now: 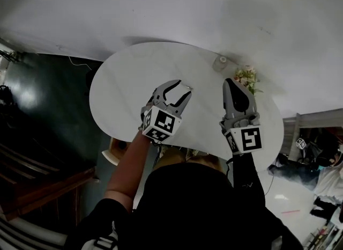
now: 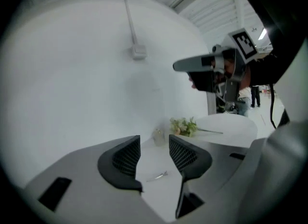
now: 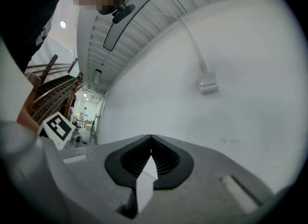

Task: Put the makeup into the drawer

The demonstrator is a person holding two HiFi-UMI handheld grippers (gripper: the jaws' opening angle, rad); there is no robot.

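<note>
With the left gripper spread and empty and the right gripper closed on nothing, I'd lower the left straight ahead to straddle the slim silvery stick, likely the makeup, lying just beyond its jaws; no drawer shows.

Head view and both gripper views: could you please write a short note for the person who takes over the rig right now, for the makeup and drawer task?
Left gripper: tongs open, empty, above the white table.
Right gripper: tongs shut, nothing held.
Things: a small thin metallic item lies on the table below the left tongs; I cannot tell what it is. A small jar and flowers stand near the far edge. No drawer is in view.
Done: nothing that shows.
Left: find the makeup, pick it up, put it into the drawer.
</note>
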